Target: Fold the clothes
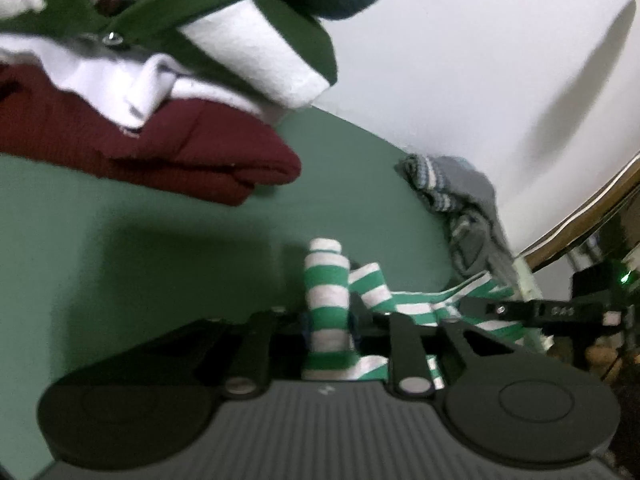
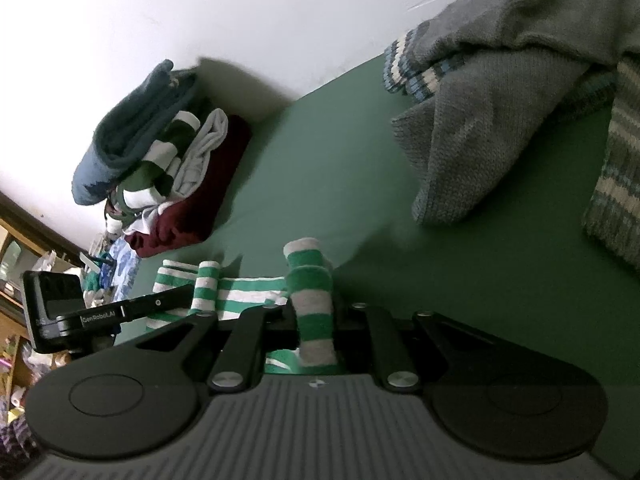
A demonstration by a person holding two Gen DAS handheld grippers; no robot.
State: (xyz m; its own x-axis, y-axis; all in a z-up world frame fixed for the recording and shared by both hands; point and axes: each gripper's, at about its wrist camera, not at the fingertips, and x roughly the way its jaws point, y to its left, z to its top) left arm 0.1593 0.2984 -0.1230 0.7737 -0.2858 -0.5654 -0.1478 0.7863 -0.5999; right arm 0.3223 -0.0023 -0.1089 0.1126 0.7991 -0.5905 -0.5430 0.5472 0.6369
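Note:
A green-and-white striped garment (image 1: 326,280) (image 2: 310,280) stretches between my two grippers over the green surface (image 1: 160,232). My left gripper (image 1: 328,320) is shut on one bunched end of it. My right gripper (image 2: 314,320) is shut on the other bunched end; the cloth between them hangs in a band (image 2: 248,296). The right gripper shows in the left wrist view (image 1: 520,312), and the left gripper shows in the right wrist view (image 2: 120,312).
A stack of folded clothes (image 2: 168,168) (image 1: 160,92), maroon at the bottom, sits against the white wall (image 2: 240,20). A rumpled grey knit sweater (image 2: 520,80) (image 1: 460,200) lies at the far side. Cluttered shelves (image 2: 16,280) stand beyond the surface's edge.

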